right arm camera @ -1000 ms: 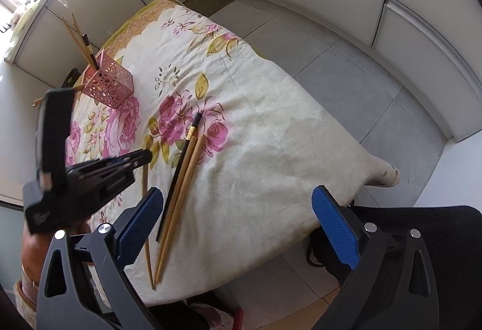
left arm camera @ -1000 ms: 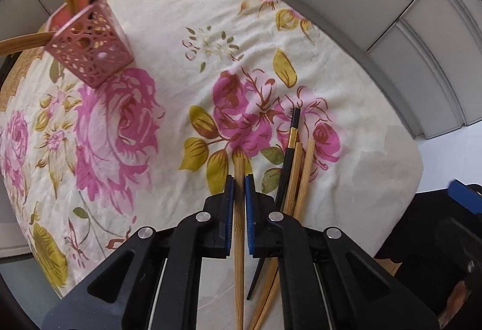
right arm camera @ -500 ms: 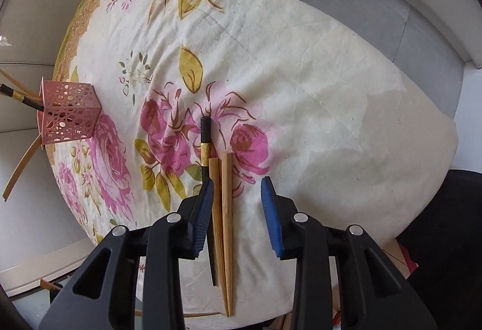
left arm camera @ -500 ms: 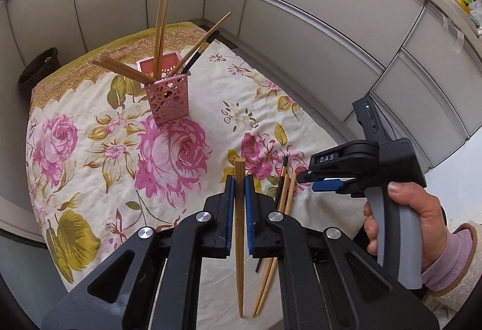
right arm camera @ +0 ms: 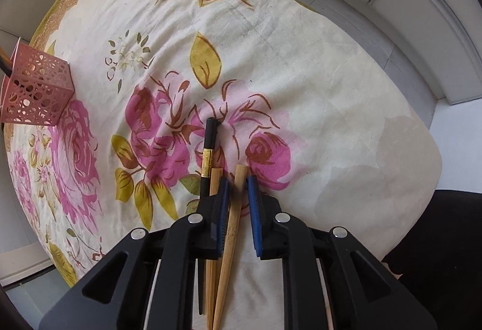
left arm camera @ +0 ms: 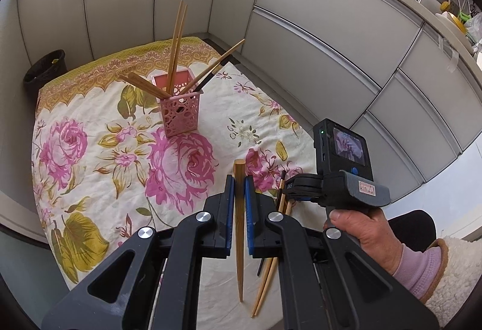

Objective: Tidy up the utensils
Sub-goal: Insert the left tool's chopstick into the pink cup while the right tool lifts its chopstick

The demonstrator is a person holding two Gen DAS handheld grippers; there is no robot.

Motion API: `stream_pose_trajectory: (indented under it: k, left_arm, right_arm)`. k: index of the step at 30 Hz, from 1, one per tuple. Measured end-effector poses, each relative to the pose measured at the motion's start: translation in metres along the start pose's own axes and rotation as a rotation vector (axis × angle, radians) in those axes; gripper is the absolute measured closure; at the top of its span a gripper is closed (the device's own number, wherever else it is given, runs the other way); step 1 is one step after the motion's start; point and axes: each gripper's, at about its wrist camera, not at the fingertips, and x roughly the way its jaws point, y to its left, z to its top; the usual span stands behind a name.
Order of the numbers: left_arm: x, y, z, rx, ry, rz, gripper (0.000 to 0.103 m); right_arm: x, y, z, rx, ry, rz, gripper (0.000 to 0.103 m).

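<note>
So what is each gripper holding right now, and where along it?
Left gripper: a bamboo chopstick, gripped near its thick end. Right gripper has just been closing around another bamboo chopstick, also near the thick end.

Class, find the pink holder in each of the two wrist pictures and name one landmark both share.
Left wrist: pink holder upper centre-left, upright, chopsticks inside.
Right wrist: pink holder at far left edge, partly cut off.
Shared landmark: the black chopstick with the gold band, lying on the cloth.
</note>
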Motion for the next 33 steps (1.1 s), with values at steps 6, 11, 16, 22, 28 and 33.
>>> stream_pose_trajectory:
  k: [6,11,16,22,28,33]
  left_arm:
    - [-0.014,0.004,0.0,-0.028,-0.062,0.017,0.097]
    - [-0.026,-0.004,-0.002,-0.03,-0.121,0.069,0.097]
    - [-0.044,-0.025,-0.006,-0.025,-0.199,0.132,0.097]
    - [-0.059,-0.045,-0.015,-0.038,-0.255,0.18,0.097]
    - [-0.069,-0.055,-0.015,-0.057,-0.277,0.204,0.097]
    - [-0.081,-0.057,-0.004,-0.07,-0.323,0.235,0.097]
  right_arm:
    - [-0.008,-0.013,-0.012,-0.009,-0.077,0.104,0.095]
    - [-0.051,-0.033,-0.033,-0.066,-0.209,0.216,0.095]
    - [-0.115,-0.044,-0.058,-0.204,-0.389,0.296,0.095]
    - [-0.17,-0.056,-0.087,-0.32,-0.538,0.374,0.095]
    - [-0.218,-0.063,-0.1,-0.371,-0.666,0.429,0.095]
    - [-0.259,-0.06,-0.104,-0.414,-0.781,0.47,0.095]
